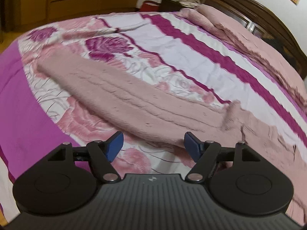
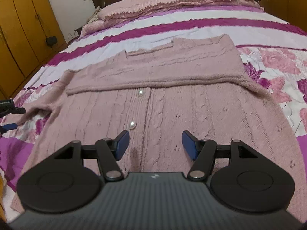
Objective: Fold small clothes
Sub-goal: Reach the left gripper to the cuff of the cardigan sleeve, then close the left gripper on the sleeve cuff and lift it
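A pink cable-knit cardigan (image 2: 172,105) with pearl buttons (image 2: 140,93) lies flat on the flowered bedspread (image 2: 278,61). One sleeve is folded across its chest. My right gripper (image 2: 155,143) hovers open over the lower front, nothing between its blue pads (image 2: 121,143). The other sleeve (image 1: 119,95) stretches out to the side over the bedspread (image 1: 191,44). My left gripper (image 1: 153,146) is open just short of that sleeve's near edge and holds nothing. In the right wrist view the left gripper (image 2: 14,117) shows at the left edge, beside the sleeve's end (image 2: 38,109).
Pillows under a pink knitted cover (image 2: 172,2) lie at the head of the bed against a dark wooden headboard (image 1: 249,5). Yellow wooden wardrobes (image 2: 21,30) stand along the left side. A cabinet (image 2: 284,5) is at the far right.
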